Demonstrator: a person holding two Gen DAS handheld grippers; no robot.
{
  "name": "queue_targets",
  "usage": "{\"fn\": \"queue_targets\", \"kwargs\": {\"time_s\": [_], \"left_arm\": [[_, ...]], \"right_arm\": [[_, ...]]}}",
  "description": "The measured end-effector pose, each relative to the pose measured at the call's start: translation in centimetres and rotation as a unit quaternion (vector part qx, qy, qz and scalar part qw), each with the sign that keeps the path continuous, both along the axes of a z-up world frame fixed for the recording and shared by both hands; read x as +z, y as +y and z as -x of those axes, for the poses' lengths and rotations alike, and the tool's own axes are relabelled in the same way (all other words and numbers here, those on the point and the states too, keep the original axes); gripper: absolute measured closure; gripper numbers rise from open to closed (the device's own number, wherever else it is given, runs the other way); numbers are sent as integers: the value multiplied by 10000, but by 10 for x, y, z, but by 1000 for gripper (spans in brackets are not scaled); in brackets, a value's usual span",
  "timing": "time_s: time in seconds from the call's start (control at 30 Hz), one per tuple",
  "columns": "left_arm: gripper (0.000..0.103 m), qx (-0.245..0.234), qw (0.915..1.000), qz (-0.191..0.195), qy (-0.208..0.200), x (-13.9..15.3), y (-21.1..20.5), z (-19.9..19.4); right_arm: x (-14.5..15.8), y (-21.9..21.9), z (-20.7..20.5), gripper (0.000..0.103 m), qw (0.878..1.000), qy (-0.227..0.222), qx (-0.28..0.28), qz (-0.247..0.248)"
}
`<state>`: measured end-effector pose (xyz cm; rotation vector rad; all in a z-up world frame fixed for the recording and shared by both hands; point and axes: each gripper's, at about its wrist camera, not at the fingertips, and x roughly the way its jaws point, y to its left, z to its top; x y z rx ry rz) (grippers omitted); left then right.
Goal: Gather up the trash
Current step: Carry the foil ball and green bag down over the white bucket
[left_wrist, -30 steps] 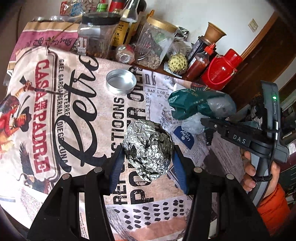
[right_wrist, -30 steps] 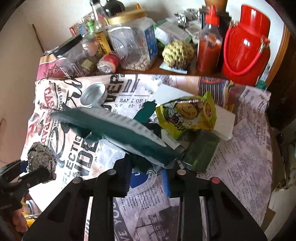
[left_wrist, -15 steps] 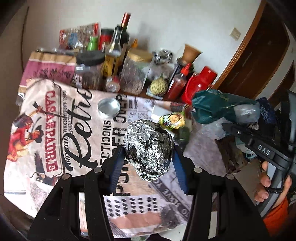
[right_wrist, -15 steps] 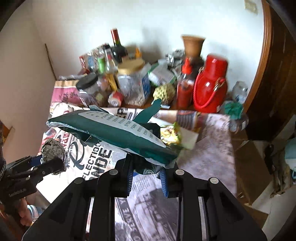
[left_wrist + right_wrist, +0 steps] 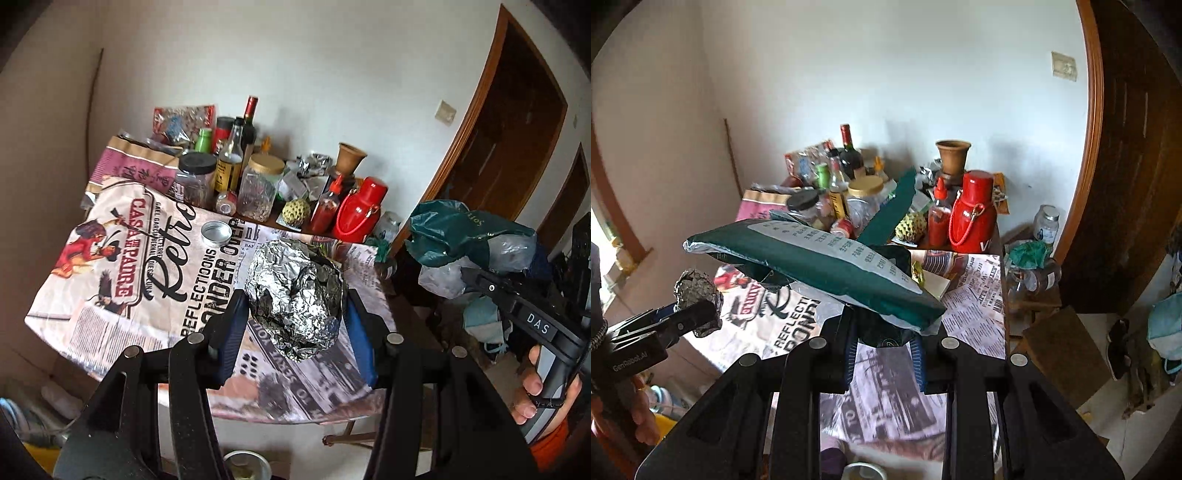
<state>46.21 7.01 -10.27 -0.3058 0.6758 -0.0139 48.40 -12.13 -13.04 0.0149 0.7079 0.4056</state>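
Observation:
My left gripper (image 5: 293, 321) is shut on a crumpled ball of aluminium foil (image 5: 295, 295) and holds it in the air in front of the table. The foil ball also shows in the right wrist view (image 5: 698, 291), at the left. My right gripper (image 5: 884, 352) is shut on a dark green plastic bag (image 5: 827, 266) with clear plastic bunched under it, held above the table's near edge. In the left wrist view the green bag (image 5: 465, 232) hangs at the right, off the table. A yellow snack wrapper (image 5: 918, 273) lies on the table behind the bag, mostly hidden.
The table (image 5: 122, 295) has a printed newspaper-style cloth. A round metal lid (image 5: 216, 233) lies on it. Jars, bottles, a red jug (image 5: 356, 214) and a custard apple (image 5: 295, 212) crowd the back edge. A wooden door (image 5: 517, 140) stands right. Clutter lies on the floor at right (image 5: 1145, 350).
Both grippers have pulled back and up from the table with their loads. The table now looks farther and smaller in both views.

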Motion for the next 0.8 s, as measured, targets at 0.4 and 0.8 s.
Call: {"fn": "queue_targets", "kwargs": {"time_s": [0.4, 0.8], "left_arm": [[52, -169, 9993, -215, -262, 23, -15, 74], [52, -994, 9946, -271, -93, 4, 8, 169]], "right_arm": [[13, -9, 69, 81, 9997, -140, -53, -189], [-3, 27, 169, 81, 9971, 74, -741, -171]]}}
